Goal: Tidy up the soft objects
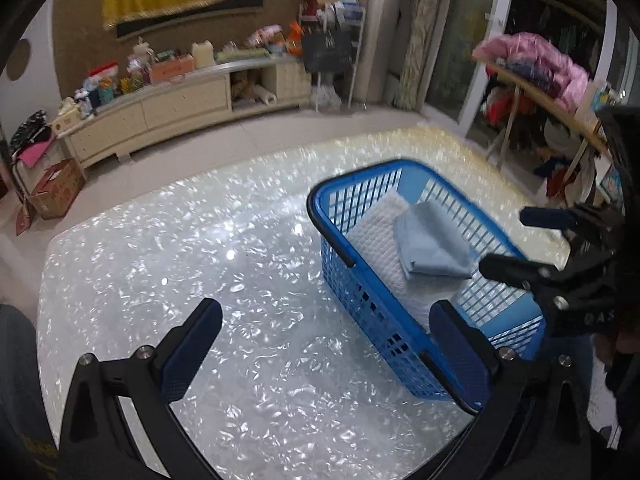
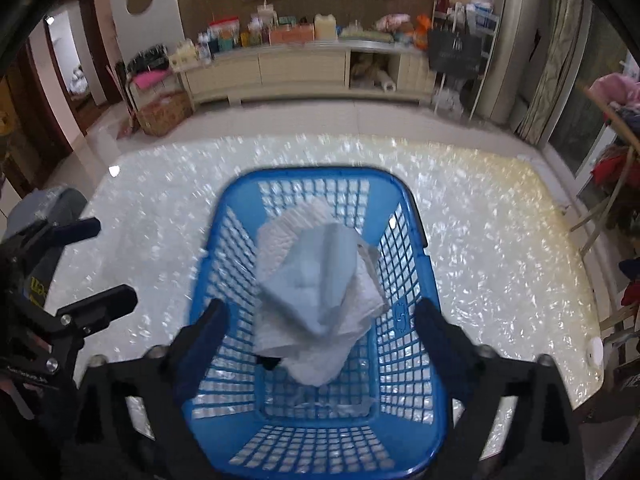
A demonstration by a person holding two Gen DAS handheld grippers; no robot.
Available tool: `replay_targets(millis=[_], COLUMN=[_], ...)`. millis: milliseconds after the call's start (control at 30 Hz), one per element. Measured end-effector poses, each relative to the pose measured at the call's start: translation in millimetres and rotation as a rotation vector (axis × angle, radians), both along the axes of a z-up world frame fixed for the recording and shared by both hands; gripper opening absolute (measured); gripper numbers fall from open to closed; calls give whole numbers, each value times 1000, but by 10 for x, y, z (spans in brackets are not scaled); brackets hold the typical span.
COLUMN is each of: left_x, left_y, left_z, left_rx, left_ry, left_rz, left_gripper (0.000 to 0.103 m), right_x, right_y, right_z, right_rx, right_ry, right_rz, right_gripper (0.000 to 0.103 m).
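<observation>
Spread right gripper [image 2: 316,334] fingers [image 2: 208,332] above light-blue cloth [image 2: 316,280] in basket [image 2: 404,412].

L tool [image 1: 326,340] points steeply down, jaws wide apart, nothing btwn them, blue pads facing inward. R tool [image 2: 320,324] also angled down, jaws spread wide, gripping nothing. Both seen side by side in each other's view: R tool at right edge, L at left.
</observation>
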State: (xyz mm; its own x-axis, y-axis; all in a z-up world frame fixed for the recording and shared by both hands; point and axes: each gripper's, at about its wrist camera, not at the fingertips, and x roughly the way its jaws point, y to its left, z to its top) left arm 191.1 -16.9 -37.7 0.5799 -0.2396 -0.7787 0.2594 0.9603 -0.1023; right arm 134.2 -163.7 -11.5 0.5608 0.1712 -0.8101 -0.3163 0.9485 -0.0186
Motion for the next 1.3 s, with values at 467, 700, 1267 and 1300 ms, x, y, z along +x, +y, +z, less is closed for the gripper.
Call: replay_targets(millis=[467,700,1267,1300], left_x=[-1123,-1494,-1831,-1842], left_y=[290,292,299,305], left_z=[528,549,676,679], left_rx=[-16,10,-18,-19], left_ry=[-269,-306,-346,-347], left_rz=[154,187,226,225], left_gripper=[103,103,103,103], right_x=[-876,-1094,-1262,-1265], right_y=[185,195,250,248], right_z=[363,359,315,319], right_rx=[69,72,67,67], right_ry=[-266,-312,-343,-345], right_rz=[-39,-56,-41,-41], right_gripper=[103,103,103,103])
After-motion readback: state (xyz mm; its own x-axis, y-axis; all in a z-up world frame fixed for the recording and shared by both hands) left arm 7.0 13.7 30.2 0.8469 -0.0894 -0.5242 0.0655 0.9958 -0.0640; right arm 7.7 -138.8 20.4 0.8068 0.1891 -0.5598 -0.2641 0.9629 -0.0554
